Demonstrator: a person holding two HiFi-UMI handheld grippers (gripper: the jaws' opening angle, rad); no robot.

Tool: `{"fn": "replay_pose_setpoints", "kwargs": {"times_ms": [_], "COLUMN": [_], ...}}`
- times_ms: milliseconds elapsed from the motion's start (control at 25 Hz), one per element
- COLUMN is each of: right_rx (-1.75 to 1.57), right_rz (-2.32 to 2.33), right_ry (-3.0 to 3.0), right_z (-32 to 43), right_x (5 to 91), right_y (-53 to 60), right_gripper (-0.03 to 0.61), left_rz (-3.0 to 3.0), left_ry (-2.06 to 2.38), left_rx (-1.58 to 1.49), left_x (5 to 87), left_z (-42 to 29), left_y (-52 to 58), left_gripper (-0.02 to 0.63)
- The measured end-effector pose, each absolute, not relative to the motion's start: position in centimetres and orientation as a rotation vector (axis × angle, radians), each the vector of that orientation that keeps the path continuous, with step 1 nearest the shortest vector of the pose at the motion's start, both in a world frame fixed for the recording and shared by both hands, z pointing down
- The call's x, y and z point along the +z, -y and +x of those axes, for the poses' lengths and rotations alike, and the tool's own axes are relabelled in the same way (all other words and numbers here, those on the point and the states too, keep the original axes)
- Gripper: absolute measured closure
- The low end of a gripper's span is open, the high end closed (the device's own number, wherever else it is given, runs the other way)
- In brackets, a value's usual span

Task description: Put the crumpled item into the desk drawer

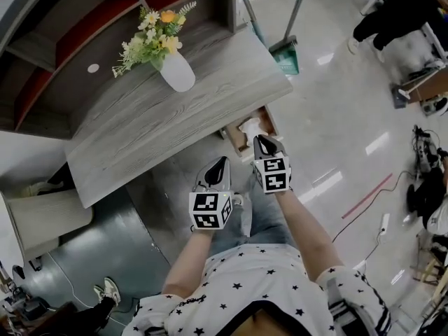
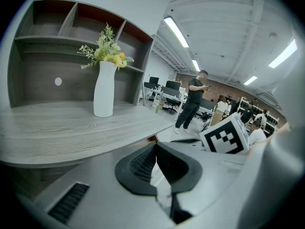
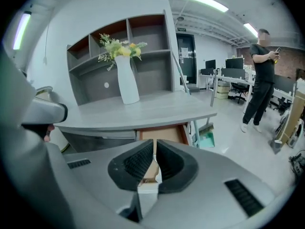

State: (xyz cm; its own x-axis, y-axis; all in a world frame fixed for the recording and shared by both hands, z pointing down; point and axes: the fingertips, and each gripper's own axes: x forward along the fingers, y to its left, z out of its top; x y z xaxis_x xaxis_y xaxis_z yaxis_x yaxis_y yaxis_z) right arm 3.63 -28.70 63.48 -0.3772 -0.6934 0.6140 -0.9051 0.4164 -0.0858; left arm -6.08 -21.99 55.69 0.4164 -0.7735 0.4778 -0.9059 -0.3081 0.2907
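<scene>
In the head view, the crumpled item [image 1: 250,127] lies inside the open drawer [image 1: 235,138], which sticks out under the edge of the counter [image 1: 161,128]. It is a white, wrinkled wad, maybe paper or tissue, with no clear long axis. The right claw [image 1: 263,144] is the nearer one: the wad is just beyond its tip, at about 11 o'clock. From the left claw [image 1: 222,162] the wad is at about 1 o'clock. I judge the item is placed, and what remains is perhaps to push the drawer in.

In the left gripper view, the jaws are pressed together and hold nothing. Beyond them is the counter with a vase [image 2: 105,89].

In the right gripper view, the jaws leave only a thin slit and grip nothing. The brown inside of the drawer is at 12 o'clock. I cannot make out the wad here.
</scene>
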Motion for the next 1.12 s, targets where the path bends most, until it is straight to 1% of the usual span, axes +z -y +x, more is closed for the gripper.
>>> {"fn": "replay_pose_setpoints", "kwargs": {"times_ms": [200, 680, 1120], "right_rx": [0.526, 0.501, 0.441], "right_rz": [1.404, 1.500, 1.571], "right_ry": [2.237, 2.355, 2.406], "right_z": [3.1, 3.4, 4.1], "right_x": [59.5, 51.4, 47.3], "right_y": [27.4, 22.2, 19.1], "right_gripper": [0.578, 0.584, 0.584], "left_rz": [2.201, 2.307, 2.405], "left_ry": [1.408, 1.349, 1.310], "left_rx": [0.317, 0.330, 0.322], "left_x": [53.9, 50.6, 47.6], "left_z": [-6.0, -5.3, -5.1], "left_y": [21.4, 18.2, 16.8], "left_gripper": [0.601, 0.601, 0.601]}}
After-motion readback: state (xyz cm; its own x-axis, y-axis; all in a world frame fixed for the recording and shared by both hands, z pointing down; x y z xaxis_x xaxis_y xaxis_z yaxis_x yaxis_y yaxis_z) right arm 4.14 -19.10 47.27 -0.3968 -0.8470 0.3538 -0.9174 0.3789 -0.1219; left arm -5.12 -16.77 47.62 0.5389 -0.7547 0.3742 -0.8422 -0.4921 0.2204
